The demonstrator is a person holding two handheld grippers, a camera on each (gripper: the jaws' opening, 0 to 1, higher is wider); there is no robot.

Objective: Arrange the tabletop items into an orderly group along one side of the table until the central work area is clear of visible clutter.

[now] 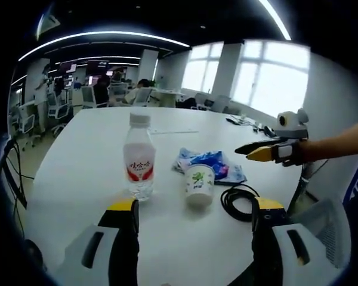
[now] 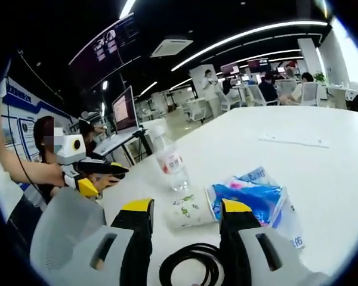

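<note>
white bench (image 1: 77, 179) is carrying four things close together near its edge: a clear water bottle (image 1: 138, 158), a paper cup (image 1: 199, 185), a blue and white packet (image 1: 212, 164) and a black coiled cable (image 1: 238, 201).

in the right gripper view the cable (image 2: 188, 265) is being cut off by the bottom of the picture and partly hidden behind the jaws, and the cup (image 2: 188, 213) is showing mostly through the gap between them. printing on the packet (image 2: 256, 199) and on the bottle's (image 2: 172, 159) red label is too small to read. a flat white strip (image 2: 292, 140) is lying farther back on the bench (image 2: 322, 161); what it is i cannot make out.

behind, an office with desks, chairs and seated people is stretching away, and bright windows (image 1: 256, 74) are standing beyond the far edge.

bottle standing upright, long axis vertical, white cap on top. cup also standing upright in the left gripper view, just right of the bottle, apart from it. packet lying flat behind the cup.

left gripper (image 1: 194, 217) is hanging with jaws wide apart and holding nothing, the bottle and cup ahead between them. right gripper (image 2: 185, 217) is likewise spread and empty; in the left gripper view it (image 1: 256, 152) is hovering past the packet, held on an outstretched arm.
</note>
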